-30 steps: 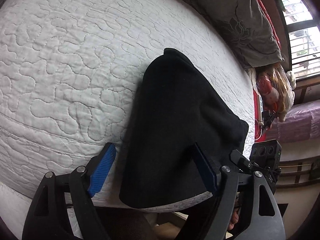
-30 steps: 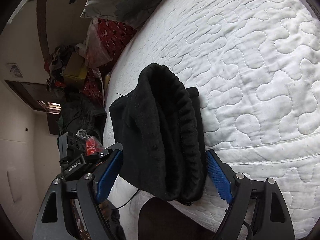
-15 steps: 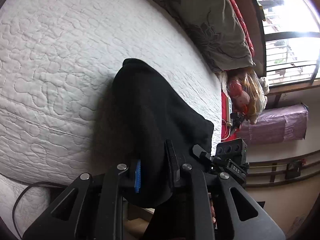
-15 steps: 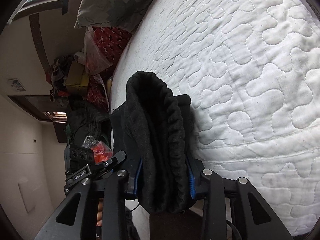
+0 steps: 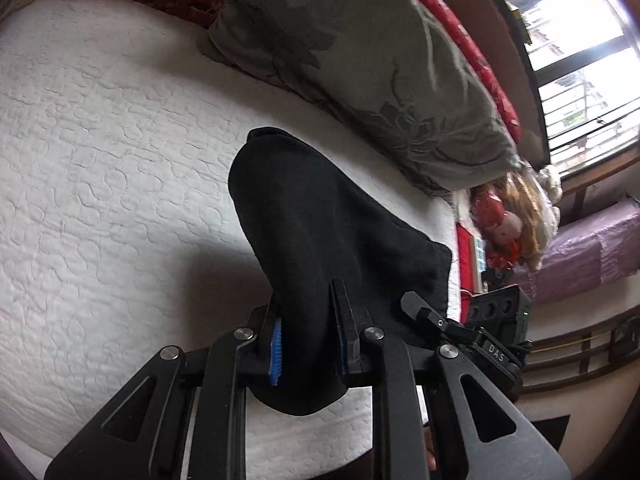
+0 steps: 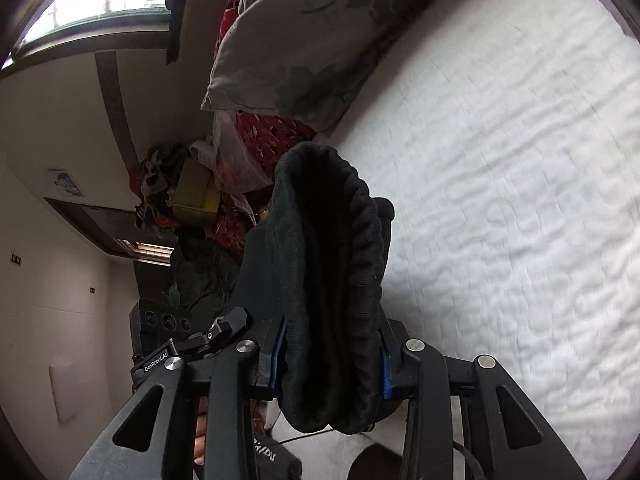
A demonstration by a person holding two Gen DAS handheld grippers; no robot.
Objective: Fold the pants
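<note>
White quilt (image 5: 100,160), pants (image 5: 320,240) between both claws

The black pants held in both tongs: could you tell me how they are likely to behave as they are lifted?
The black pants will probably sag; they drape limply from the left tongs down to the white quilt. They look thick and bunched at the ribbed waistband in the right tongs, so likely not slippery. Probably fairly light, and not fragile.

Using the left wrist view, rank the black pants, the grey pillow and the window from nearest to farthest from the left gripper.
1. Black pants, clamped between the left gripper fingers.
2. Grey pillow, beyond the pants, upper centre.
3. Window, far upper right, past the pillow.
</note>
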